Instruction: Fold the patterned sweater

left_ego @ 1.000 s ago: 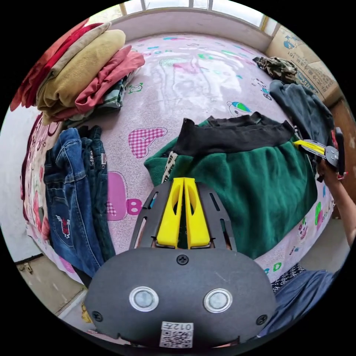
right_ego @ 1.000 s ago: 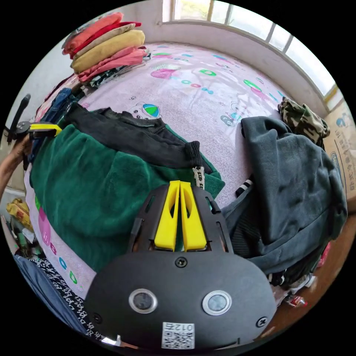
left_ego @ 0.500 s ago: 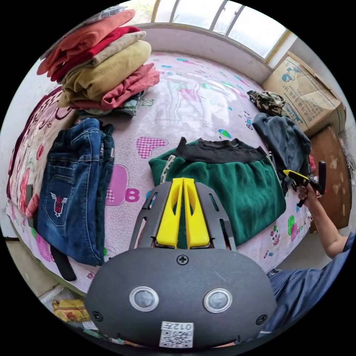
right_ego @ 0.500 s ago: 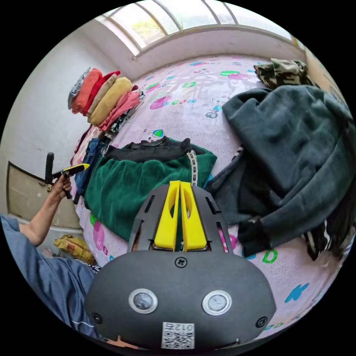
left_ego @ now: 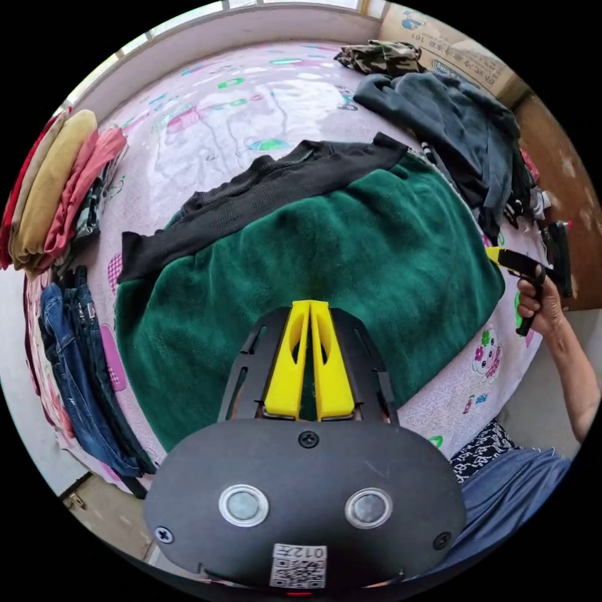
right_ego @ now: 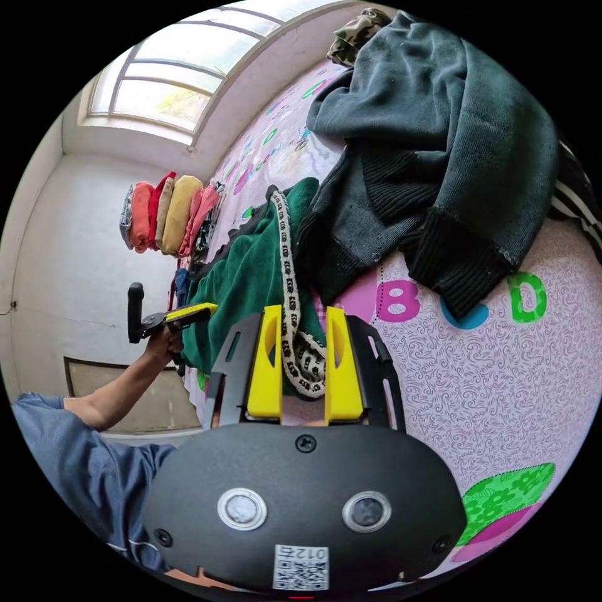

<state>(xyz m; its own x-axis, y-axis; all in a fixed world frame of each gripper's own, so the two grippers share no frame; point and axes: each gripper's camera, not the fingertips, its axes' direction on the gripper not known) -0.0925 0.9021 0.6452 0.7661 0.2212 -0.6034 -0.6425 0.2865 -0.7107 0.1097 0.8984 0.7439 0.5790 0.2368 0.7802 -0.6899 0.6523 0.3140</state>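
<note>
The bed sheet (left_ego: pixel 263 106), pink with cartoon prints, is taking up most of the left gripper view. The sweater (left_ego: pixel 326 251) is lying spread flat across the middle of that frame, green fleece side up, black ribbed band along its upper edge; its patterned trim (right_ego: pixel 285 251) is running down the centre of the right gripper view. A dark grey garment (right_ego: pixel 451 125) is lying heaped in the upper right there, touching the sweater's edge. Folded clothes (left_ego: pixel 50 182) are sitting stacked at the left edge, jeans (left_ego: pixel 69 364) below them.

Compared with half a second ago, the left gripper (left_ego: pixel 310 360) is sitting much closer over the fleece, jaws nearly together and gripping nothing. The right gripper (right_ego: pixel 300 367), narrow before, is now standing wide with the trim end lying loose between its jaws, not pinched.

Judgement: the right side is lining up to take the trim corner; no fold is yet under way.
</note>
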